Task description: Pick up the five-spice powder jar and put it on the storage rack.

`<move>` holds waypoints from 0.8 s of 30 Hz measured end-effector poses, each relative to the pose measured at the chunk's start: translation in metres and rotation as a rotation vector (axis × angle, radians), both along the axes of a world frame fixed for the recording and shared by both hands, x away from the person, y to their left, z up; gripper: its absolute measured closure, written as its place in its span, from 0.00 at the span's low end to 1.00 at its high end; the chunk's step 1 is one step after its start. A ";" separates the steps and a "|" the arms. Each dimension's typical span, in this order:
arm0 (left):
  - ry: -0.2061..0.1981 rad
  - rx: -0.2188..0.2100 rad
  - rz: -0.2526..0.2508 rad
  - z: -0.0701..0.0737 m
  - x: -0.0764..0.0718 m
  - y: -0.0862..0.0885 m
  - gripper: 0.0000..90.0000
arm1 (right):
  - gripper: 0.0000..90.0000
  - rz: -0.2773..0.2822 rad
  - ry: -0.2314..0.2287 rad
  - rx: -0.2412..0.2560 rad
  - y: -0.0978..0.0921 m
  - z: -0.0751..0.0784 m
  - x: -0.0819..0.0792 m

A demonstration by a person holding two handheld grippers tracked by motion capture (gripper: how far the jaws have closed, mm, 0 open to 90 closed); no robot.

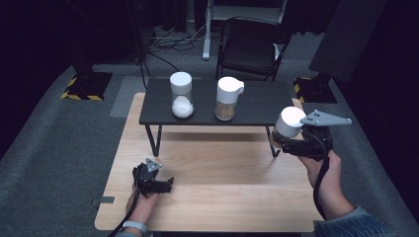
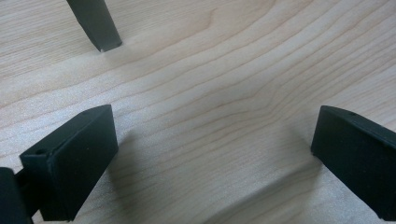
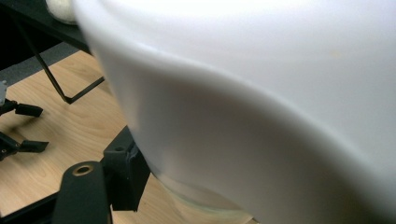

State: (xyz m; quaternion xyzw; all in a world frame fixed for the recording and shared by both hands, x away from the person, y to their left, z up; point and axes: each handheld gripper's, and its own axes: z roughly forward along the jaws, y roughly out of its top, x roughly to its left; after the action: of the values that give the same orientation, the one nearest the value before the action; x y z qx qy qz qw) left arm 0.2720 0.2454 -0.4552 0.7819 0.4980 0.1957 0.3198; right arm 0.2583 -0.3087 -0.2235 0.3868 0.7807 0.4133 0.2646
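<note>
My right gripper (image 1: 289, 143) is shut on a white-lidded jar (image 1: 288, 123), held in the air at the right end of the black shelf (image 1: 257, 104). That jar's white lid (image 3: 261, 93) looms close in the right gripper view, with glass below it. My left gripper (image 1: 167, 185) rests low on the wooden table (image 1: 222, 182) at the front left, jaws wide open with only bare wood (image 2: 210, 130) between them. On the shelf stand a jar with white contents (image 1: 181, 95) and a jar with brown contents (image 1: 227, 98).
The black shelf stands on thin metal legs (image 1: 154, 139) at the back of the table. A black chair (image 1: 253, 47) and stand bases (image 1: 88, 85) sit on the grey carpet behind. Cables trail from both grippers.
</note>
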 end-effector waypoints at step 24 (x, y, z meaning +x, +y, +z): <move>-0.001 0.000 -0.001 0.000 0.000 0.000 0.00 | 0.33 -0.010 0.012 0.023 0.008 0.025 0.043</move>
State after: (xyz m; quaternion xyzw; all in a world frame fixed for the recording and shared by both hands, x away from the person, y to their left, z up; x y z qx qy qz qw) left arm 0.2721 0.2454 -0.4554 0.7821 0.4975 0.1959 0.3200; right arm 0.3015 -0.3005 -0.1990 0.3961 0.7754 0.4189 0.2576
